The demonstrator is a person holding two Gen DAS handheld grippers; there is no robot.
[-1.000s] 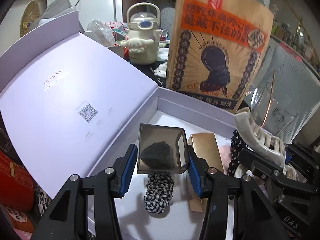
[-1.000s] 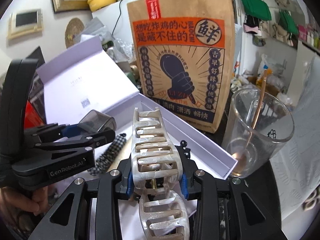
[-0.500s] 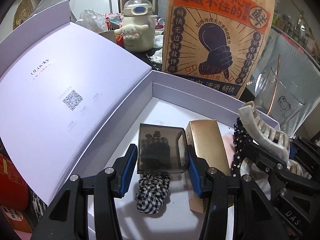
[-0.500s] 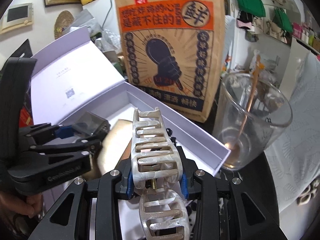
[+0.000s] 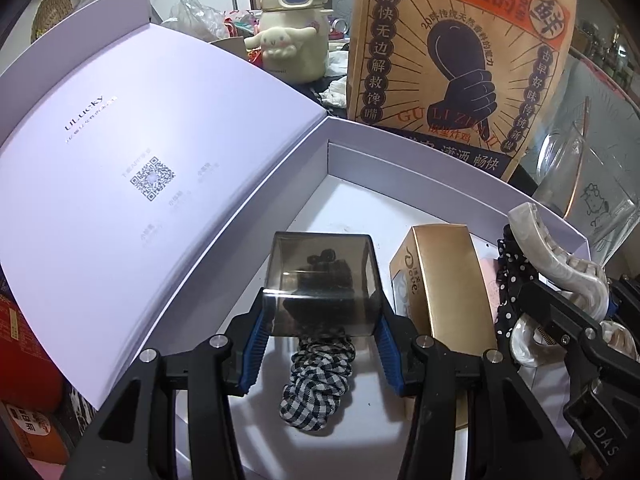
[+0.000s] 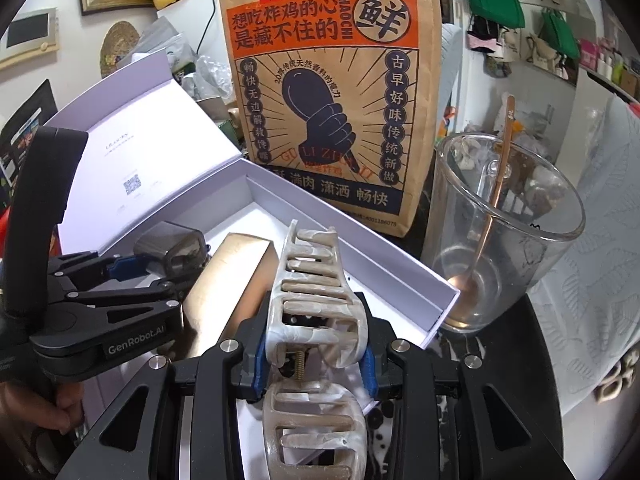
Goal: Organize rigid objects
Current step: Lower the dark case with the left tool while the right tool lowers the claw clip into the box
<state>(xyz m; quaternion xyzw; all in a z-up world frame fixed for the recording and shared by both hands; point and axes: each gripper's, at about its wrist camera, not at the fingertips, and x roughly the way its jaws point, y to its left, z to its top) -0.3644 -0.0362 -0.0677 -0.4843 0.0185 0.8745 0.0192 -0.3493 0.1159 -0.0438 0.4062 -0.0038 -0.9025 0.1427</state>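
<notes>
My left gripper [image 5: 320, 344] is shut on a smoky transparent box [image 5: 322, 280] with dark items inside, held just above the floor of the open white gift box [image 5: 420, 160]. The box also shows in the right wrist view [image 6: 170, 250]. My right gripper [image 6: 314, 368] is shut on a marbled cream hair claw clip [image 6: 314, 292], held over the gift box's right end [image 6: 400, 276]; the clip also shows in the left wrist view [image 5: 556, 264]. In the gift box lie a gold carton [image 5: 448, 288], a checkered scrunchie [image 5: 316, 384] and a polka-dot scrunchie [image 5: 510, 280].
The gift box lid [image 5: 120, 184] stands open to the left. A tall brown paper bag [image 6: 324, 100] stands right behind the box. A glass cup with a copper spoon [image 6: 500, 232] stands to the right. A cream bottle with a plush dog [image 5: 288, 40] is further back.
Both grippers have moved down and forward into the gift box with their loads. The smoky box now sits lower, close to the box floor beside the gold carton.
</notes>
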